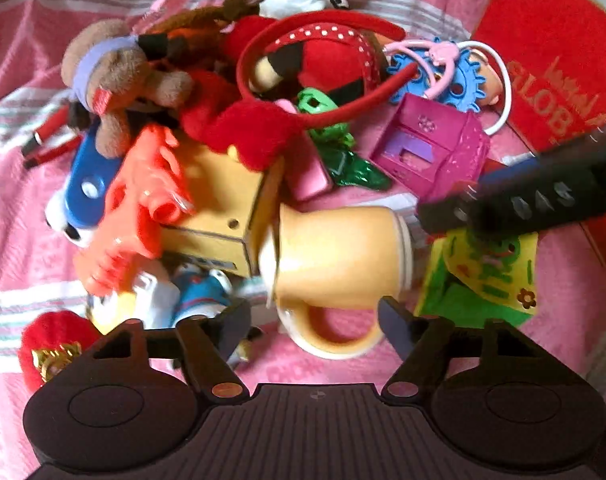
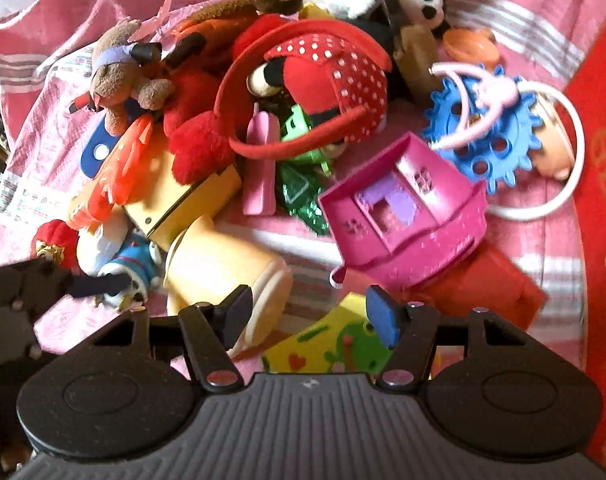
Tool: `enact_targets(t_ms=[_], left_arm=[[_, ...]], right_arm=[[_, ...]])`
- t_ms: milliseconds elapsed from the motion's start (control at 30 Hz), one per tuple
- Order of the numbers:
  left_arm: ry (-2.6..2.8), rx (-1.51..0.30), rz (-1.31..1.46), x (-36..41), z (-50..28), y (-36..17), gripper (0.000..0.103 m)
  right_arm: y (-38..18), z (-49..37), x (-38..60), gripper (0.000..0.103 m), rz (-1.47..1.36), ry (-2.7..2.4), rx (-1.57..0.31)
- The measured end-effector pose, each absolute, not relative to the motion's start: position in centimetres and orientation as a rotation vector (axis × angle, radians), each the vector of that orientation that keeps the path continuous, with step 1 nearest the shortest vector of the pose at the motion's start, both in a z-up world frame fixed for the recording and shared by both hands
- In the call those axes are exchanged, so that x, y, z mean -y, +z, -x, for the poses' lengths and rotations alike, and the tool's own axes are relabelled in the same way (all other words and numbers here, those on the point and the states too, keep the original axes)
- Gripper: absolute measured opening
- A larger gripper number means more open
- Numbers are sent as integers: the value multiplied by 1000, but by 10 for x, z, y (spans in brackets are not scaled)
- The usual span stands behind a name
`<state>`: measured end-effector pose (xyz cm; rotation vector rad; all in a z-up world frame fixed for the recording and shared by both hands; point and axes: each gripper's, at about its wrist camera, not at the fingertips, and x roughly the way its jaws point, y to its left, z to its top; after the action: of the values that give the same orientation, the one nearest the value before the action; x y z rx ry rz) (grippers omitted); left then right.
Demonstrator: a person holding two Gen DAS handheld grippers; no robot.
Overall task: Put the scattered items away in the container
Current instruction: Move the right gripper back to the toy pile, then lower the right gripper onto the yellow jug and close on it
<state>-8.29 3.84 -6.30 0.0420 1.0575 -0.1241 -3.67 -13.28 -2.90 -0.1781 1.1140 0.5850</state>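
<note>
Pink striped bedspread (image 1: pixel 31 216) carries piled toys. Left gripper (image 1: pixel 315 326) spread astride the yellow plastic jug (image 1: pixel 335 256) handle; right gripper (image 2: pixel 309 312) spread over yellow-green frog card (image 2: pixel 343 344). Red cardboard box (image 1: pixel 555 60) lies beyond. Jug may roll.

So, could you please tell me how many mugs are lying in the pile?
1: a yellow mug lies on its side at the pile's near edge, beside the yellow box. Others may be buried underneath.

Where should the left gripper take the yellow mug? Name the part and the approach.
Probably the mug's handle loop: the mug lies on its side, the loop facing the open left gripper. Come down from above, straddling the loop's band.
</note>
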Motion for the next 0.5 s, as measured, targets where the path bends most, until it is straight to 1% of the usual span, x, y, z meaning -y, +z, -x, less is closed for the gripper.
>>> enact_targets(t_ms=[67,133,200,233,333,367,433,500], left_arm=[[-116,-1083,-33,-39,81,-71,61],[-103,-1119,10,-44,78,-81,56],[-91,-1133,46,-50,77,-88,56],[-84,-1139,62,-52,77,-90,55],[-66,-1147,89,-56,75,-96,51],[-53,-1150,87,-56,72,-99,52],[-30,-1136,56,-55,71,-99,53],[-21,-1130,41,-54,68,-99,49]], right_arm=[[-32,33,127,68,188,591,-1112],[-36,29,121,67,204,599,-1111],[-38,26,114,65,217,607,-1106],[-40,23,112,62,215,609,-1110],[-46,16,104,60,201,623,-1125],[-48,15,102,58,195,624,-1127],[-49,14,101,58,179,642,-1131],[-49,15,101,58,174,660,-1143]])
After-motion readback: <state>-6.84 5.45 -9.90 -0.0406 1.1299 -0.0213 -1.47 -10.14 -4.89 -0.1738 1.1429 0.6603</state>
